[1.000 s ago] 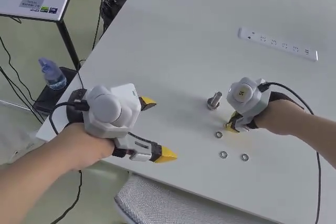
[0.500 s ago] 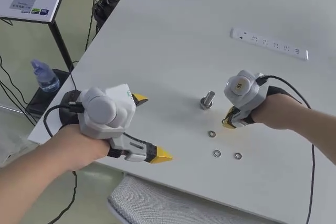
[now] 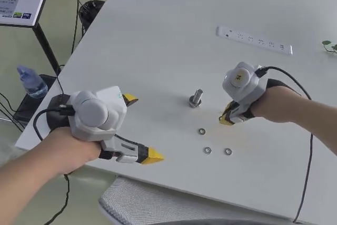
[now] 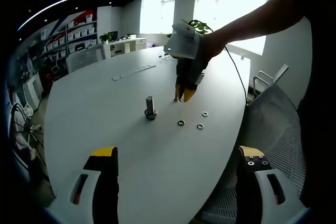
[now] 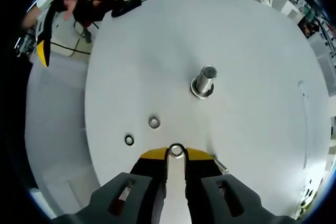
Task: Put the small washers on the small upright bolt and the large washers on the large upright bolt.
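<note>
We are holding our left gripper (image 3: 142, 126) wide open; our right gripper (image 3: 226, 119) is pointing down, pinching a washer (image 5: 176, 150).

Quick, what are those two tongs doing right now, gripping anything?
Left tongs: open, holding nothing.
Right tongs: closed on a washer.

The upright bolt (image 3: 196, 98) stands on the counter (image 3: 158, 40), with the power strip (image 3: 254, 40) well behind it. Three washers (image 3: 207, 150) lie on the counter in front of the bolt. My right gripper (image 3: 226, 118) is just right of the bolt with a fourth washer (image 5: 176, 150) between its jaws, and my left gripper (image 3: 143, 127) is at the near counter edge, well left of the bolt.
</note>
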The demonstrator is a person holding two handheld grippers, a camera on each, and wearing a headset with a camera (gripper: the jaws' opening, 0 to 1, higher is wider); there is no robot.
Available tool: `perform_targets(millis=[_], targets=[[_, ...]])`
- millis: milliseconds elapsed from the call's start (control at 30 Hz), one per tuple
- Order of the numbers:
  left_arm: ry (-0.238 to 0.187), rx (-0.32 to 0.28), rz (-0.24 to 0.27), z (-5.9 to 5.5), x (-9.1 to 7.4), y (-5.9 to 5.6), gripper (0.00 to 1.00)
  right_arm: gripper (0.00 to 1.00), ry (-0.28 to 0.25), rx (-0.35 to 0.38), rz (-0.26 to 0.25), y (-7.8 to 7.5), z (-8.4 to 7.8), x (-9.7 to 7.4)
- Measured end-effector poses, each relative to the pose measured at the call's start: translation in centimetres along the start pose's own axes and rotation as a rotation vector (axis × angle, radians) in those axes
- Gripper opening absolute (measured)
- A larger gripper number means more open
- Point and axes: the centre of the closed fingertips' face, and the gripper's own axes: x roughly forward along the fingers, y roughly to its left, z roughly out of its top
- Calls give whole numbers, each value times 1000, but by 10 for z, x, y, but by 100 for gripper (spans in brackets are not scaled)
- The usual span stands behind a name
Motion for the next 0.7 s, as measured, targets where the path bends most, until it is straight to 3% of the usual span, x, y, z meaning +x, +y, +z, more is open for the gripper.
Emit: perform_targets(millis=[167,367,700], targets=[[9,-6,3,-1,0,1,93,12,-4,9,-16,-1,-8,-9],[-19,-37,0,1,0,3,99,12,0,26,-25,-8,-24,-13],[-9,-36,-14,3,2,-8,100,12,1,72,-55,-20,-44,-31]])
